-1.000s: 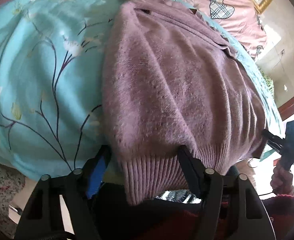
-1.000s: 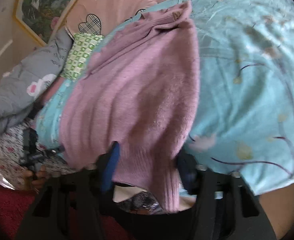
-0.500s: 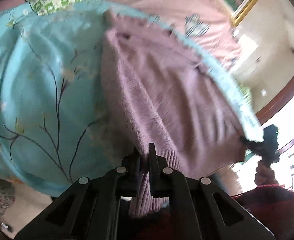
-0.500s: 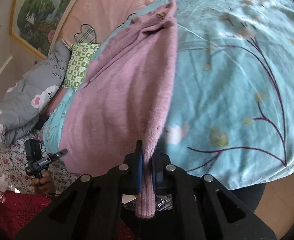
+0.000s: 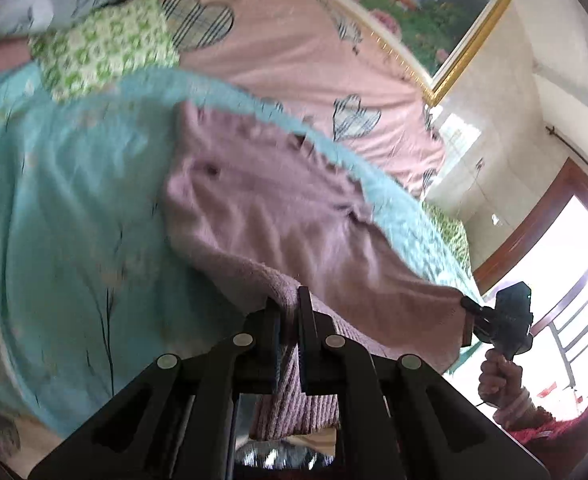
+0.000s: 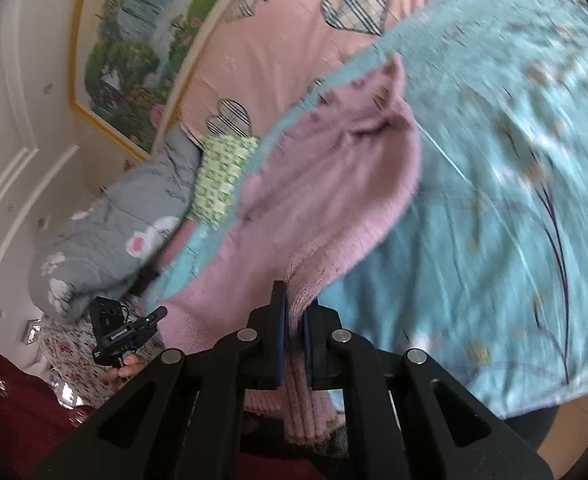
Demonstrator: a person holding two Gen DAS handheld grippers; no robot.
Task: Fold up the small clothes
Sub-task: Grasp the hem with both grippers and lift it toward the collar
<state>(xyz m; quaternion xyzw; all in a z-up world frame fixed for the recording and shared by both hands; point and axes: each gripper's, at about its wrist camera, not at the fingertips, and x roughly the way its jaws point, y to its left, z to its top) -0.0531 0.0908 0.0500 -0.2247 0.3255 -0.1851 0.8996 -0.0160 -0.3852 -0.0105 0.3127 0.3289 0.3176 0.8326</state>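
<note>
- In the left wrist view we see, at far left, the turquoise bedspread [image 5: 66, 208] with its dark branch print covering the bed, and a green patterned pillow [image 5: 102, 52] at its far edge.
- Further right lies the mauve knitted sweater [image 5: 262, 208], spread on the bedspread with its collar end far from us and its ribbed hem at our end.
- Our left hand-held gripper [image 5: 290, 304] is clamped on that hem near one corner; the ribbed edge hangs down between its black fingers [image 5: 309, 320], and the knit rises off the bed into the grip.
- Beyond the sweater we see a pink quilt [image 5: 305, 52] with checked hearts and a gold-framed landscape painting [image 5: 425, 4] on the wall.
- At the right of this view our right hand [image 5: 497, 380] holds the other tool, which pinches the hem's opposite corner.
- In the right wrist view, a grey folded duvet [image 6: 114, 240] sits at left, with our left hand [image 6: 128, 370] below it.
- At centre, the right hand-held gripper [image 6: 294, 312] is closed on the hem, blue pads pressing the knit, which drapes below the fingers.
- Blue bedspread fills the right.
</note>
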